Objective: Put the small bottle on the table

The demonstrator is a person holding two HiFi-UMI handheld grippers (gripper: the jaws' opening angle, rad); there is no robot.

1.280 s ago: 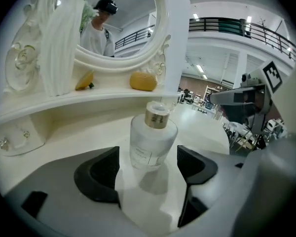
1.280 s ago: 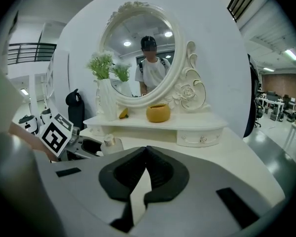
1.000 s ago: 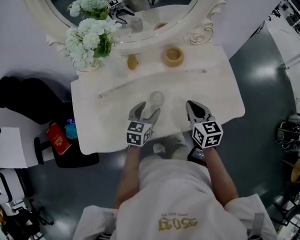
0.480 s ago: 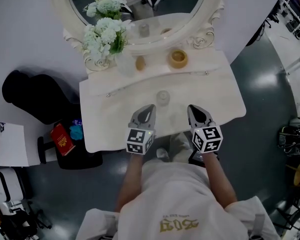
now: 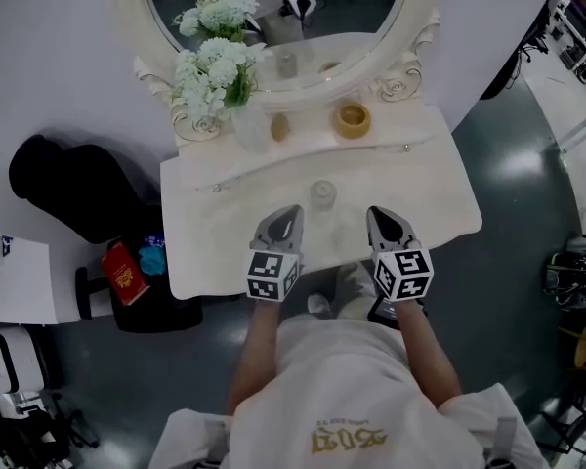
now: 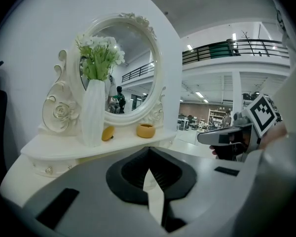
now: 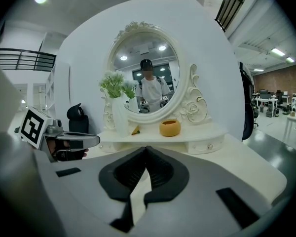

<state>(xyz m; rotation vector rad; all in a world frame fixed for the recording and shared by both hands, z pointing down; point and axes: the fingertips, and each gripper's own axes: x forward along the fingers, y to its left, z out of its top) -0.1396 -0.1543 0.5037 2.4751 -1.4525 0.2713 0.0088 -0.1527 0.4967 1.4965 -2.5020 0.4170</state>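
1. Bottle [image 5: 321,195] is standing upright on the table [image 5: 425,198], mid-frame in the head view, nothing gripping it.
2. Left gripper [image 5: 292,211] is sitting just lower left of the bottle. Its jaws are pressed together with nothing between them, which the left gripper view [image 6: 148,150] confirms.
3. Right gripper [image 5: 375,213] is sitting lower right of the bottle, a bit further off. Its jaws are also pressed together and empty [image 7: 146,149].
4. Both grippers are hovering over the table's near edge, side by side, pointing toward the top of the frame. Each is showing in the other's view: the right one at the right edge of the left gripper view [image 6: 229,135], the left one at the left edge of the right gripper view [image 7: 69,140].
5. On the raised shelf above the bottle, from the left: a white vase [image 5: 251,127] holding flowers [image 5: 213,64], a small yellow object [image 5: 280,125] and a yellow bowl [image 5: 352,118].
6. Oval mirror [image 5: 273,13] is filling the top centre and is reflecting the flowers and the person.
7. On the floor at left: a black bag [image 5: 63,189] and a red booklet [image 5: 120,274].
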